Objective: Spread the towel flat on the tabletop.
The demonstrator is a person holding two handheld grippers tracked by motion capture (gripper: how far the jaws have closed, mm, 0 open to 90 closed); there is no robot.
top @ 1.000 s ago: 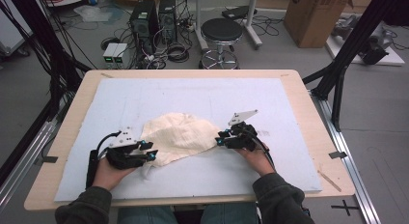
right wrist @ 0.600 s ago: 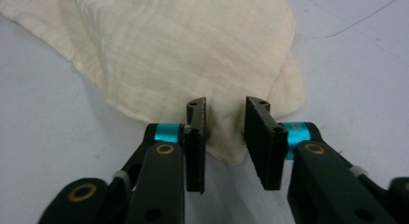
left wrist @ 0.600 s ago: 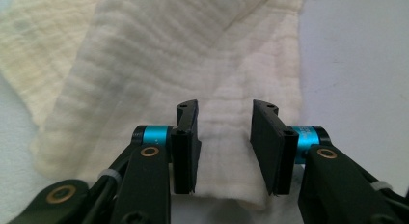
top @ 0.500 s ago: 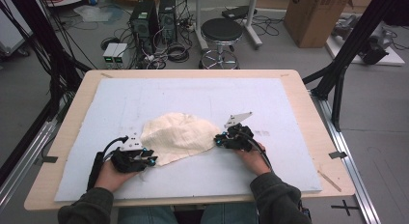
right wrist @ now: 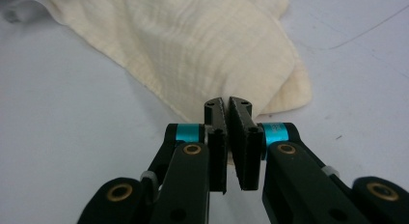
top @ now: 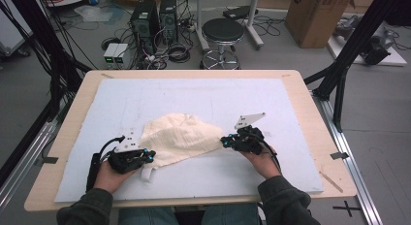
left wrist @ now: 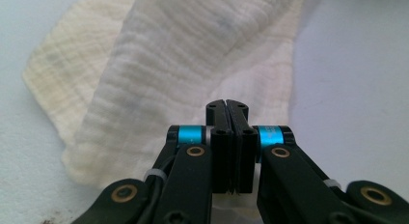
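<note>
A cream crinkled cloth (top: 181, 135) lies rumpled on the pale mat (top: 203, 94). My left gripper (top: 151, 156) is at the cloth's near-left corner. Its jaws have just been closing and now meet on the cloth's edge (left wrist: 226, 104), with the cloth (left wrist: 183, 55) spreading away ahead of them. My right gripper (top: 224, 141) is at the cloth's right corner. Its jaws have also just been closing, and their tips (right wrist: 226, 102) pinch the corner of the cloth (right wrist: 193, 45). A white strip (top: 148, 172) trails on the mat below the left gripper.
The mat covers most of a wooden table (top: 72, 118). Beyond its far edge stand a black stool (top: 223, 31), computer towers (top: 155, 16) and a cardboard box (top: 315, 16). Black frame legs (top: 339, 84) rise at the table's right side.
Both hands stay almost where they were at the cloth's two corners. The right gripper has lifted slightly at its corner, and the cloth lies a little flatter between the grippers.
</note>
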